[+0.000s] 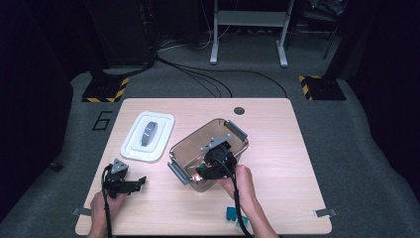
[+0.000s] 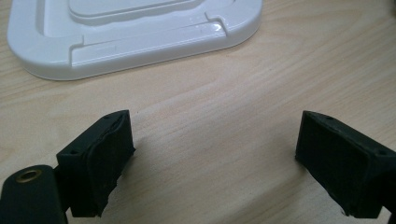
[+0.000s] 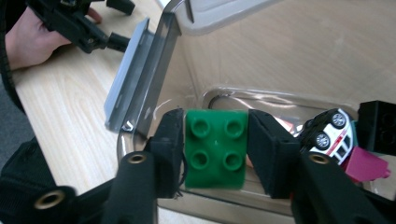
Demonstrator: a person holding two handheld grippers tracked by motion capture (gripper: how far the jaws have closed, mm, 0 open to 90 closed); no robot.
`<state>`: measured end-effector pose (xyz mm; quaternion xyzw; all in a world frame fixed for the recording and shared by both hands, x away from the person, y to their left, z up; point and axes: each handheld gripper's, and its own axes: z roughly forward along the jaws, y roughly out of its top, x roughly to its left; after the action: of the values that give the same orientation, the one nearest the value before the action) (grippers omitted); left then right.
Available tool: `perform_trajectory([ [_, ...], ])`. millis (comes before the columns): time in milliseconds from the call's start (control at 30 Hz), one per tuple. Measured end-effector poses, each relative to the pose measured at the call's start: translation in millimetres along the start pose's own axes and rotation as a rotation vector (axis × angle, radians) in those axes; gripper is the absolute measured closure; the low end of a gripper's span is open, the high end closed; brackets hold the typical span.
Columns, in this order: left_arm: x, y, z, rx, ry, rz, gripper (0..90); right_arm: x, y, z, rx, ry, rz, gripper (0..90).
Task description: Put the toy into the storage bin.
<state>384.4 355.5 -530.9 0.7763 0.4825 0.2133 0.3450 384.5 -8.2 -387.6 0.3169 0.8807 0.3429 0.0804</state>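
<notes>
A green four-stud brick (image 3: 215,161) sits between the pads of my right gripper (image 3: 215,140), which is shut on it from both sides. The gripper (image 1: 212,166) reaches down into the near end of a clear plastic container (image 1: 195,134) at the table's middle. On the container floor lie a white toy car (image 3: 329,133), a magenta piece (image 3: 366,165) and a black brick (image 3: 378,126). My left gripper (image 2: 215,158) rests low over bare wood with its jaws wide open and nothing between them, near the front left of the table (image 1: 140,181).
The container's white lid (image 1: 148,136) lies flat at the left, just beyond the left gripper, with its near edge (image 2: 140,42) close. Grey latches (image 3: 135,79) hang from the container's ends. A teal piece (image 1: 232,214) lies by the front edge.
</notes>
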Motion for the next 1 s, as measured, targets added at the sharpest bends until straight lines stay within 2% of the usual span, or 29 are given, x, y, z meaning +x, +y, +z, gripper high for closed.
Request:
perform_trajectory([
  [167,-0.1,0.0,0.0,0.0,0.0,-0.001,10.9,-1.9,-6.8,-7.3,-0.014,-0.031,0.02,34.3],
  [267,0.0,0.1,-0.1,0.001,0.0,-0.001,10.9,-4.0,-12.3,-14.5,-0.04,-0.044,0.045,28.8],
  [433,-0.7,-0.1,0.2,-0.004,0.0,-0.011,10.9,-7.6,-24.7,-28.3,-0.068,-0.056,0.046,21.0],
  [500,-0.7,-0.1,0.3,-0.004,0.0,-0.011,10.9,-7.9,-26.8,-30.0,-0.071,-0.057,0.046,20.1],
  [600,-0.7,-0.1,0.2,-0.003,0.0,-0.01,10.9,-8.0,-39.1,-37.5,-0.077,-0.066,0.056,16.9],
  [800,-0.7,-0.1,0.2,-0.003,0.0,-0.011,10.9,-10.6,-57.0,-41.3,-0.067,-0.066,0.064,16.5],
  [833,-0.6,-0.1,0.5,-0.007,0.001,-0.009,10.9,-11.8,-67.9,-41.1,-0.051,-0.068,0.074,16.3],
  [1000,-0.8,-0.2,0.3,-0.005,0.002,-0.01,10.9,-12.7,-88.1,-40.0,-0.018,-0.073,0.1,15.9],
])
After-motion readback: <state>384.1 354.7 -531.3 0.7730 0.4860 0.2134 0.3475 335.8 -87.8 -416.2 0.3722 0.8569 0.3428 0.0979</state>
